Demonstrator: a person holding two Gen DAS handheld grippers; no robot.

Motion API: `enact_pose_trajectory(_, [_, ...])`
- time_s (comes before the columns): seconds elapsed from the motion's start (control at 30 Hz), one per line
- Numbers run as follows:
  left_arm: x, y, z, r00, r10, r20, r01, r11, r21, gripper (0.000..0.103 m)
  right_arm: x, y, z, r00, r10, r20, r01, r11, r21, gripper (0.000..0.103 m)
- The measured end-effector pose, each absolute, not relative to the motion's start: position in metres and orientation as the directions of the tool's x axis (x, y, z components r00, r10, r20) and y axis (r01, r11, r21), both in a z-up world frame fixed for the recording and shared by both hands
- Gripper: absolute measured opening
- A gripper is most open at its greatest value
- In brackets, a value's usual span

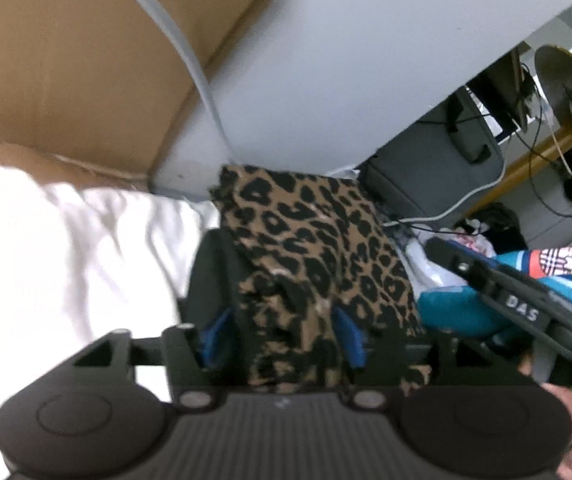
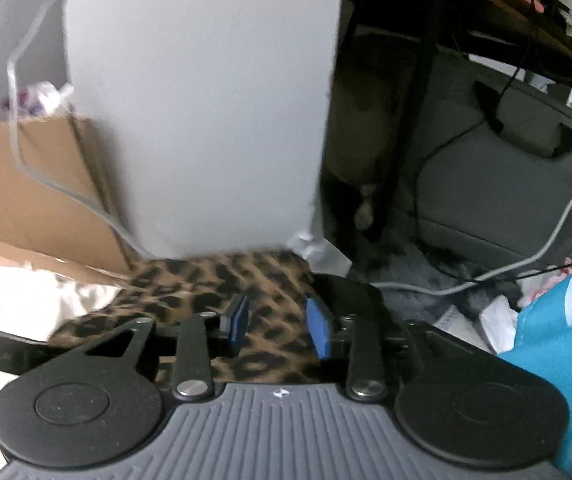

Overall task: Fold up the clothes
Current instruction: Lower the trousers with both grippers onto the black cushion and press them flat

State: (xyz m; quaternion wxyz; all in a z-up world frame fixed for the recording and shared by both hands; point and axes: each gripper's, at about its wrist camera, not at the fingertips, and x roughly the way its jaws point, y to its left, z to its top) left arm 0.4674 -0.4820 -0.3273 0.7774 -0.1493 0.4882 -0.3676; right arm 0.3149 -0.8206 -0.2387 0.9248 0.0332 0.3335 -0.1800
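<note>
Both jaws slack, part-open over leopard cloth [image 1: 318, 248], nothing pinched. Risk: fold springs open, cloth slides toward grey box [image 2: 205, 100].

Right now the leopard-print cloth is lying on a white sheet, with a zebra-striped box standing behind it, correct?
Not quite: the box behind the leopard-print cloth is plain brown cardboard, not zebra-striped. The right wrist view shows it. The cloth does lie on the white sheet.
</note>
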Motion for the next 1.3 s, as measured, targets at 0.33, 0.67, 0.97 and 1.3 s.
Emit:
enact_pose_trajectory(0.33, [0.456, -0.473, -0.285, 0.369, -0.726, -0.581, 0.552, 0.674, -0.491, 0.018, 0.283, -0.790, -0.229, 0.750, -0.274, -0.602, 0.323, 0.946, -0.029, 0.041])
enact_pose_trajectory(0.67, [0.452, -0.513, -0.293, 0.323, -0.704, -0.632, 0.662, 0.646, -0.381, 0.006, 0.252, -0.774, -0.255, 0.745, -0.239, -0.622, 0.343, 0.938, 0.050, 0.041])
enact_pose_trajectory(0.97, [0.453, -0.519, -0.322, 0.327, -0.660, -0.676, 0.667, 0.668, -0.329, 0.003, 0.234, -0.782, -0.290, 0.693, -0.254, -0.674, 0.383, 0.922, 0.047, 0.041])
enact_pose_trajectory(1.3, [0.414, -0.506, -0.291, 0.383, -0.657, -0.649, 0.710, 0.659, -0.248, 0.010, 0.202, -0.778, -0.286, 0.659, -0.310, -0.686, 0.445, 0.895, 0.023, 0.041])
